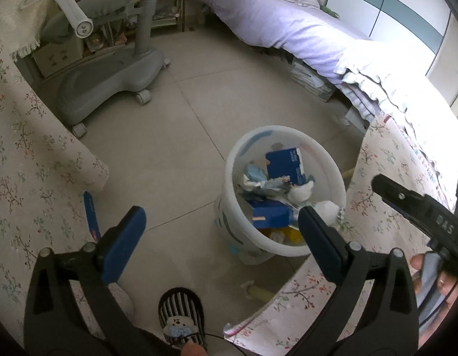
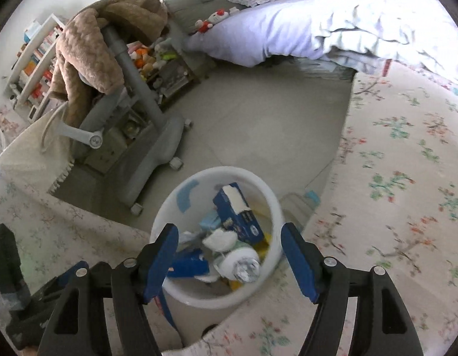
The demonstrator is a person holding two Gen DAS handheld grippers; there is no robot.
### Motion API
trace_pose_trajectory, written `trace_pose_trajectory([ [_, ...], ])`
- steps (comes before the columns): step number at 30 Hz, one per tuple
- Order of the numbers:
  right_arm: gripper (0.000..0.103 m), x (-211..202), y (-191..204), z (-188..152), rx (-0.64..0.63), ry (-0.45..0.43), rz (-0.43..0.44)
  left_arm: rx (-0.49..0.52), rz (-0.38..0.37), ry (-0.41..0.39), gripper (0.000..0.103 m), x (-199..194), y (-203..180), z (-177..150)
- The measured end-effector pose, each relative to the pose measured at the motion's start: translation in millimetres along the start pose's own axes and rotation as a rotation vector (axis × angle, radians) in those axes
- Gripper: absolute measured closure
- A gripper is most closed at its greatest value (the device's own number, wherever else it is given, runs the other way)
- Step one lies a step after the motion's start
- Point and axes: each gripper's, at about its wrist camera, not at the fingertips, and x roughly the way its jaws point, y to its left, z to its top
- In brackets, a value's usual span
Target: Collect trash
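Note:
A white trash bin (image 1: 274, 129) (image 2: 217, 171) stands on the tiled floor between two floral-clothed surfaces. It holds blue cartons (image 1: 284, 163) (image 2: 241, 213), crumpled white paper (image 2: 220, 241) and a white wad with a foil-like ball (image 2: 242, 265). My left gripper (image 1: 221, 219) is open wide with nothing between its fingers, and it hangs beside the bin's near left. My right gripper (image 2: 229, 234) is open directly above the bin with no object in it. One black jaw of it also shows at the right of the left wrist view.
A grey wheeled chair (image 1: 110, 80) (image 2: 157, 148) stands at the far left and a bed (image 1: 288, 29) at the back. A clear bottle (image 2: 300, 204) lies right of the bin. A blue strip (image 1: 89, 213) hangs by the left cloth. A striped slipper (image 1: 181, 308) is near.

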Motion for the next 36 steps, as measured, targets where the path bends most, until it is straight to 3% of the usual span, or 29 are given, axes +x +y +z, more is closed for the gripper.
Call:
trace_pose_trajectory([
  [5,0.029,-38.9,-11.6,-18.7,-0.014,0.005,-0.036,0.07,0.004,-0.047,0.001,-24.5,-22.0,-18.0],
  [10,0.019,-88.4,-33.4,-50.4,0.019,0.008,-0.08,0.141,-0.024,-0.104,0.001,-54.6,-50.4,-41.5],
  [14,0.015,-127.5,-52.7,-78.7,0.067,0.001,-0.144,0.151,-0.076,-0.092,0.001,-70.9,-66.9,-70.0],
  [19,0.001,-179.8,-59.3,-120.5,0.006,-0.068,-0.298,0.216,-0.083,-0.097,0.001,-91.3,-92.6,-104.1],
  [24,0.0,-219.9,-61.5,-151.5,0.01,-0.167,-0.39,0.249,-0.064,-0.144,0.001,-111.5,-109.3,-125.2],
  [32,0.0,-243.1,-59.2,-184.2,-0.03,-0.275,-0.556,0.233,-0.042,-0.176,0.001,-120.0,-110.0,-143.6],
  [36,0.0,-232.9,-56.5,-190.6,-0.053,-0.255,-0.541,0.226,-0.033,-0.177,0.001,-116.4,-113.9,-145.6],
])
